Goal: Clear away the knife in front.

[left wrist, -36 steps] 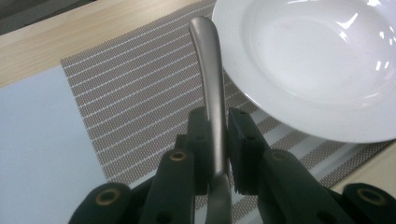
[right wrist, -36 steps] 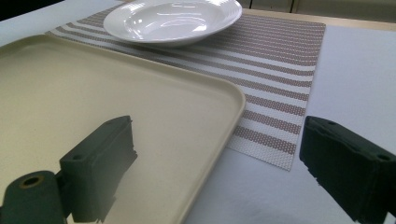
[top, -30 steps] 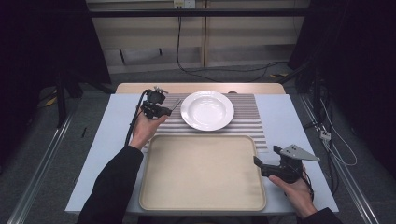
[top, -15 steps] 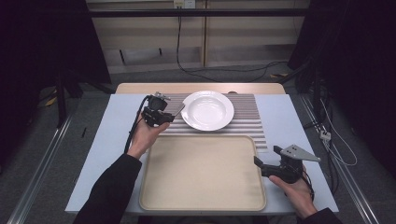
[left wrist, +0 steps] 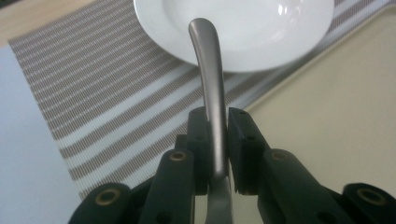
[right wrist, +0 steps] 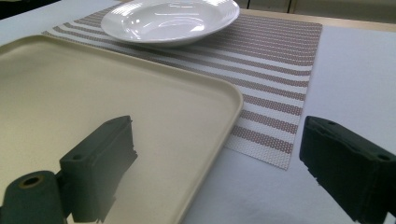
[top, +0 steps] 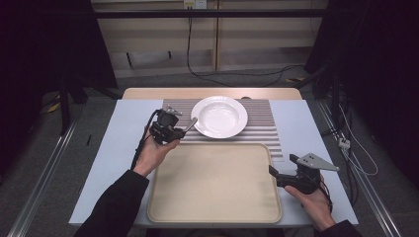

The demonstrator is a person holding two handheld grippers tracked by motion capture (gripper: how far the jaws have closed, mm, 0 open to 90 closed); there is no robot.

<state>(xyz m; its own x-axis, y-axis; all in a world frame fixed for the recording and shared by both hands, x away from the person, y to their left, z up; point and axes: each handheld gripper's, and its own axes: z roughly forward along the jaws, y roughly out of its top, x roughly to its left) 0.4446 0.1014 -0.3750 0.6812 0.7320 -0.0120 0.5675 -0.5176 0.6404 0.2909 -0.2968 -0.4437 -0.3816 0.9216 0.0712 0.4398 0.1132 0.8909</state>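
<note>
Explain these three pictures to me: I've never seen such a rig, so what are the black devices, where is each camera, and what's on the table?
A person sits at a table and holds a hand-held gripper in each hand; there is no robot arm. The high view looks down from above the person's side. The other two cameras ride on the grippers and look along their black jaws.

On the table lie a striped placemat with a white plate on it, and nearer the person a beige tray.

The left gripper is shut on a metal utensil handle, whose tip points toward the plate. Which utensil it is I cannot tell. The right gripper is open and holds nothing, at the tray's right edge.
</note>
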